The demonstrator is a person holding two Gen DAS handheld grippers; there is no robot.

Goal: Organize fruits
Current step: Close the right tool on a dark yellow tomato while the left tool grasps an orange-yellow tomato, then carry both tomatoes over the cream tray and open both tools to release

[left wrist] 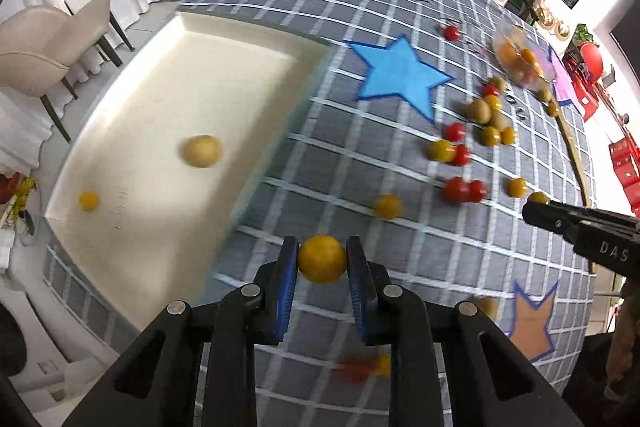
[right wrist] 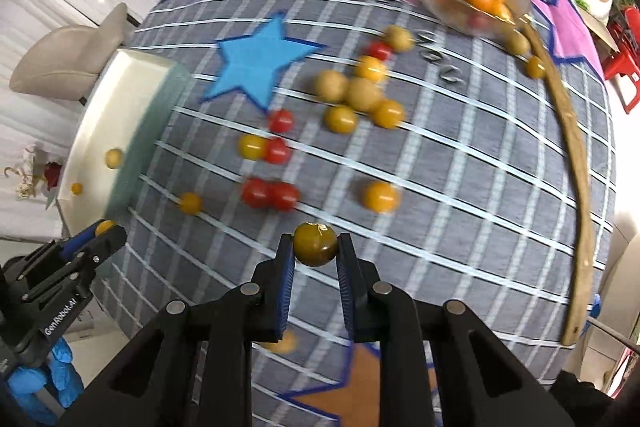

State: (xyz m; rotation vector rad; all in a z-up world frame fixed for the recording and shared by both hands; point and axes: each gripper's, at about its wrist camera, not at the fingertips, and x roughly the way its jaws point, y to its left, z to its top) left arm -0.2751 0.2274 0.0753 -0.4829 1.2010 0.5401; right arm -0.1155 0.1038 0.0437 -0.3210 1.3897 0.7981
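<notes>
In your left wrist view the near wall of the cream tray [left wrist: 256,163] is smeared by motion blur, so you cannot read its edge. Below the left gripper [left wrist: 322,259] 1 red and orange smear [left wrist: 360,367] is too blurred to say what fruit it is. The right gripper [left wrist: 538,203] is cut by the picture's edge. In your right wrist view the clear bowl [right wrist: 436,7] is blurred, and the fruits in it cannot be counted.
</notes>
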